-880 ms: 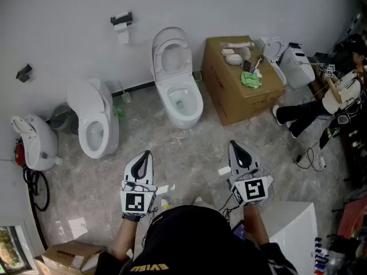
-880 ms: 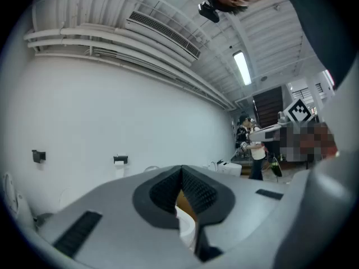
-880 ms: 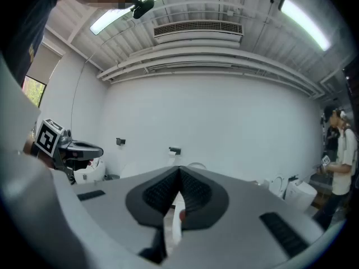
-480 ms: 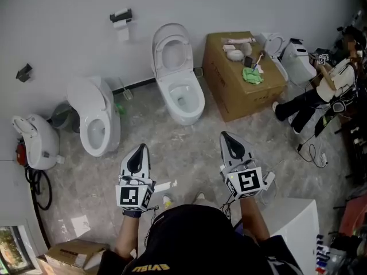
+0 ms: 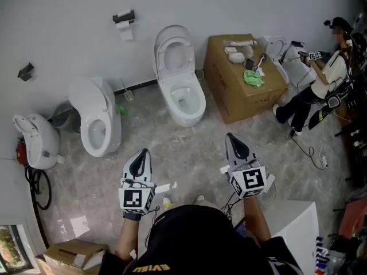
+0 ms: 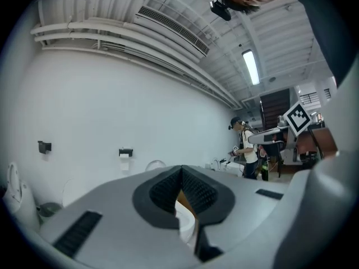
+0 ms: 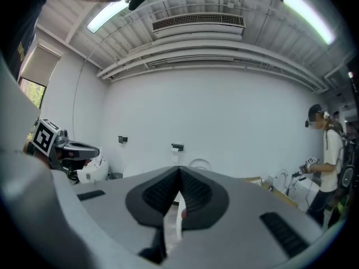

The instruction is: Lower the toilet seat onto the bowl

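L gripper [image 5: 142, 155] & R gripper [image 5: 231, 138]: both w/ jaws pressed together, nothing pinched. They're held side by side in mid-air over the floor [image 5: 200, 148], approx level, tips aimed at the wall. Both are well short of the toilet, no contact

Floor = grey marbled tile, bare betw the grippers & the bowl. Wall [image 5: 69, 16] is plain white, w/ a paper-roll holder [image 5: 122, 19] fixed on it up-left of the toilet. Rest of the room is cluttered:
- second toilet [image 5: 96, 119] to the left
- another white unit [image 5: 35, 142] at far left
- cardboard box [image 5: 241, 87] just right of the toilet, w/ a green cloth [image 5: 250, 78] & small bits on top
- a person [image 5: 324, 76] at far right
- small box [image 5: 71, 255] in the bottom-left corner

Toilet seat [image 5: 173, 49] is up: the ring stands near upright at the wall, open face toward the grippers. Its long axis runs up the wall, hinge end low at the back of the bowl [image 5: 184, 114], free end on top. Bowl's long axis runs from the wall out into the room, nose pointing approx at the gap betw the two grippers
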Tool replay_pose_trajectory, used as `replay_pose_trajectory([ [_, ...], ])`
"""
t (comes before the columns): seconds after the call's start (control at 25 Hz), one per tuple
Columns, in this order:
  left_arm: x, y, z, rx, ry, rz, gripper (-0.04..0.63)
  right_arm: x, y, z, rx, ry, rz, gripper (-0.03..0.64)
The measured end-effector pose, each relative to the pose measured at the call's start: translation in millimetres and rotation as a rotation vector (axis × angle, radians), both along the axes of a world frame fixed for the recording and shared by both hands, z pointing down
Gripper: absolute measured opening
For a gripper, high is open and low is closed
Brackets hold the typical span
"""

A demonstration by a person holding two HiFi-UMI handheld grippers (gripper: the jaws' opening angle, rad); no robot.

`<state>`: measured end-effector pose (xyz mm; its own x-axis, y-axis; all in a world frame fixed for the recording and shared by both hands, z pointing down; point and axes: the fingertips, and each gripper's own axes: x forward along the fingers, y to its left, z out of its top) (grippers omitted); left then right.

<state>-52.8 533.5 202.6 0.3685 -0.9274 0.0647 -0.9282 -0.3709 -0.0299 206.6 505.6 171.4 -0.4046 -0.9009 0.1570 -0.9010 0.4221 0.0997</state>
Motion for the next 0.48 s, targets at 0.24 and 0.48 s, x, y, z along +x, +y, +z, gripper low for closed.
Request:
replay_pose_trajectory([
  [0.24, -2.3, -2.4, -3.1, 0.004, 0.005, -0.002, 0.011, -0.4, 1.1, -2.8, 0.02, 0.022, 0.013, -0.005],
  [0.48, 0.6, -1.5, -8.8, 0.032, -0.065, 0.008, 0.011, -1.2, 1.5, -0.2, 0.02, 0.036, 0.018, -0.005],
])
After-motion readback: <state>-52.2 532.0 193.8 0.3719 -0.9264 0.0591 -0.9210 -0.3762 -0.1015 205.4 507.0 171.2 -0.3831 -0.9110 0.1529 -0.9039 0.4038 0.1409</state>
